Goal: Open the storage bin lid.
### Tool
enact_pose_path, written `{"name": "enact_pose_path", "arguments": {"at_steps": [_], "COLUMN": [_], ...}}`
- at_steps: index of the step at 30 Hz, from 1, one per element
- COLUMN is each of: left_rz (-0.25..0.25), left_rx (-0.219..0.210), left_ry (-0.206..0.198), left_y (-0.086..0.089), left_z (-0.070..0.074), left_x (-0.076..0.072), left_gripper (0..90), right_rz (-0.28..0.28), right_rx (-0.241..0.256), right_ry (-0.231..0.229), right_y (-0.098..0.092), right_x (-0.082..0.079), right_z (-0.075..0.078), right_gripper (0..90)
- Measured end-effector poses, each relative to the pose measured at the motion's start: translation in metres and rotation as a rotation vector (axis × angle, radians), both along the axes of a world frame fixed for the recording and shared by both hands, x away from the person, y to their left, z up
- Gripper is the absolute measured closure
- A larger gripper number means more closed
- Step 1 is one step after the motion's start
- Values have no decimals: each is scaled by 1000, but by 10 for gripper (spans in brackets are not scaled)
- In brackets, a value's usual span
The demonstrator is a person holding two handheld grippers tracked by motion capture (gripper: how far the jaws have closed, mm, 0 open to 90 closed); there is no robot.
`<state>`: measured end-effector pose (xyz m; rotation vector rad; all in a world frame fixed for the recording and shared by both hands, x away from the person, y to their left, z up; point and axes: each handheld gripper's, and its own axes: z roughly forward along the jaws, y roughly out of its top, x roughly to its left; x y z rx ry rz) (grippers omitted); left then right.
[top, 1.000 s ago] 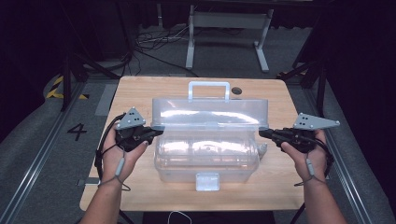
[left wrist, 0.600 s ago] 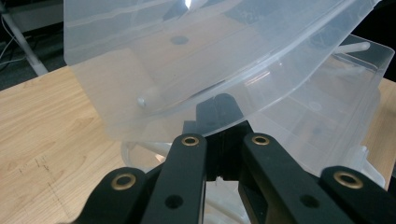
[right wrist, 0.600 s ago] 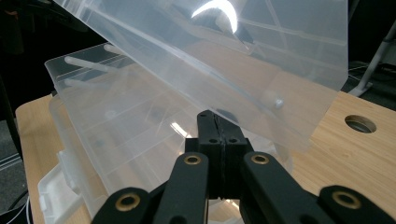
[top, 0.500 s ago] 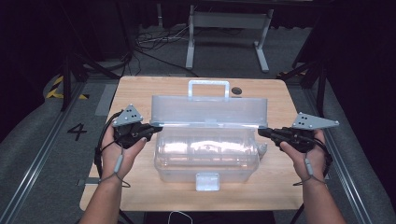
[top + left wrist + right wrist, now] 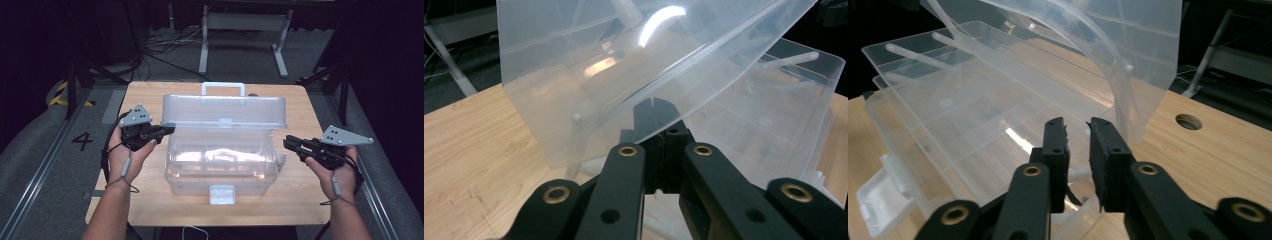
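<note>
My left gripper (image 5: 159, 131) sits at the left end of the clear plastic storage box (image 5: 221, 170), which stands in the middle of the light wooden table (image 5: 300, 200) with its latch tab (image 5: 222, 194) facing me. Its jaws are pressed together on the edge of the clear hinged lid (image 5: 224, 111), and in the left gripper view the tips vanish behind that translucent edge, so I judge I am pinching it rather than merely touching it. The lid stands raised, tilted back toward the far side with its white carry handle (image 5: 223, 89) uppermost, and the divided tray inside lies exposed.

I take the step to be swinging this lid fully open. To do it well, I should follow the arc of the hinge instead of pulling straight up, keep my pinch light enough that the thin plastic does not buckle, and watch that the box does not slide or tip backward as the weight of the lid passes over the hinge line.

My right gripper (image 5: 292, 144) waits just beside the right end of the box, near but apart from it. Its jaws stand a narrow gap apart and hold nothing; in the right gripper view (image 5: 1078, 127) they point at the box's near corner. From there I could press down on the rim to steady the base if it starts to lift.
</note>
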<state>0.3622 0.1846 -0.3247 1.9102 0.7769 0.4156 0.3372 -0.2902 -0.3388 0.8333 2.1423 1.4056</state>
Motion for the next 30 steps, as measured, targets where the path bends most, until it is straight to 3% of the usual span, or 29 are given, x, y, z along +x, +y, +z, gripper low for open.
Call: {"name": "enact_pose_path", "arguments": {"at_steps": [7,8,16,30], "left_rz": [-6,-8,-21,-30], "left_rx": [-4,-10,-39,-46], "left_ry": [-3,-4,-6,-9], "left_y": [0,0,2,3], "left_z": [3,4,4,4], "left_x": [4,6,12,13], "left_gripper": [897,897,896,895], "right_rz": [-60,-95,-143,-224], "right_rx": [-4,-17,-3,13], "right_ry": [-36,-63,-100,-165], "right_y": [3,4,11,36], "right_x": [0,2,11,39], "right_z": [1,3,8,13], "right_gripper": [592,546,496,485]}}
